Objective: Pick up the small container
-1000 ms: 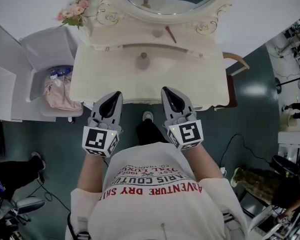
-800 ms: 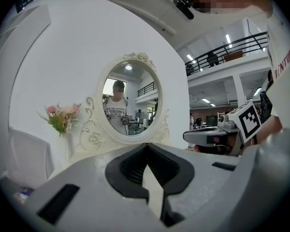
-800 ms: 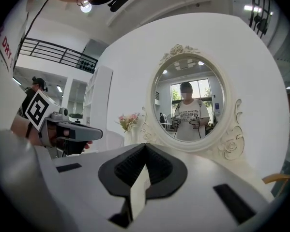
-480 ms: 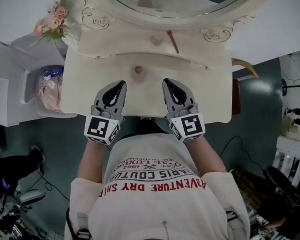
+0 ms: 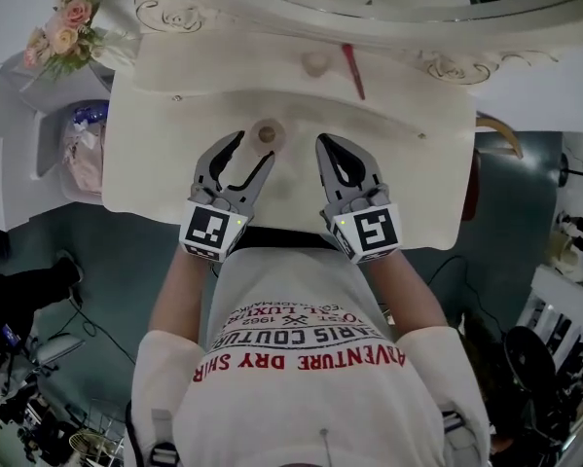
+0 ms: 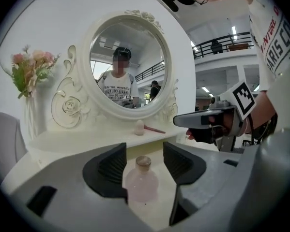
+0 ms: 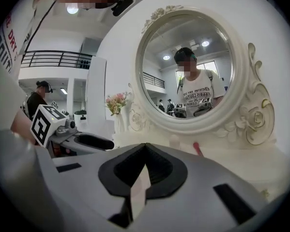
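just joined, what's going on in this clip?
A person stands at a white dressing table with a gripper in each hand. The left gripper has just been opening its jaws, which now stand wide, lined up on a small pink bottle on the tabletop. The bottle sits at the mouth of the jaws, and neither pad touches it. The right gripper is shut and empty, hovering alongside. Nothing is lifted yet.

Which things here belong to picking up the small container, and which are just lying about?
Job: small container on the dressing table; left hand-held gripper, jaws just opening, container at their tips, ungripped.
Lying about: red-handled brush; flowers; mirror; right hand-held gripper, shut.
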`<state>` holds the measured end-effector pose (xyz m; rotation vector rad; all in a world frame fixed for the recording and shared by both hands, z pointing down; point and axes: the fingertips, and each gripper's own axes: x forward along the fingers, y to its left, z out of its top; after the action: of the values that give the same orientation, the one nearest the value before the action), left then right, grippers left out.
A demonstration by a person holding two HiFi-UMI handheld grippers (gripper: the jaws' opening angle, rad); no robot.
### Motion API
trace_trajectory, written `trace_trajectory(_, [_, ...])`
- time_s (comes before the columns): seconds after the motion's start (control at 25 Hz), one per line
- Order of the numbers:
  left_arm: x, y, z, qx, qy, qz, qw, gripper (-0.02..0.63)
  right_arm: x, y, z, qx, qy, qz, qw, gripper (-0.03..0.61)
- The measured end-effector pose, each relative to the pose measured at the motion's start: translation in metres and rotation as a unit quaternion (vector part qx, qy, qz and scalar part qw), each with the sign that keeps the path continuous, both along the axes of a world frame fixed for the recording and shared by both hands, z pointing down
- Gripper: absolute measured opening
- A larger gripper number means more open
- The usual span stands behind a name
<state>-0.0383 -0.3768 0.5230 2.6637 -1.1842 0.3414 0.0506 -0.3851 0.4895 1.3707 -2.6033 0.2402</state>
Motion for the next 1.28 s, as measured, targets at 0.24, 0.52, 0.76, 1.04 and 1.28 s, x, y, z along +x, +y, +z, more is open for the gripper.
trace_trajectory(0.24, [0.015,-0.016,0.049,-0.026,-0.052,0.019,0.9982,0.23,0.004,-0.014,0.025,-0.021,0.008,-0.001,1.0,-0.002])
trace_trajectory(0.52, [0.022,-0.031,0.07,-0.025,-0.063,0.02,0.9975,0.223,0.015,-0.019,0.04,-0.038,0.02,0.007,0.999,-0.002])
trace_trajectory(0.76, [0.028,-0.032,0.077,-0.007,-0.055,0.025,0.9981,0.186,0.026,-0.019,0.045,-0.042,0.025,0.018,0.999,-0.002])
trace_trajectory(1.04, [0.028,-0.031,0.074,-0.003,-0.045,0.028,0.9986,0.147,0.034,-0.017,0.045,-0.043,0.023,0.034,0.998,-0.002])
trace_trajectory(1.28, [0.026,-0.03,0.073,-0.024,-0.055,0.02,0.998,0.146,0.037,-0.018,0.033,-0.027,0.018,0.037,0.999,-0.002])
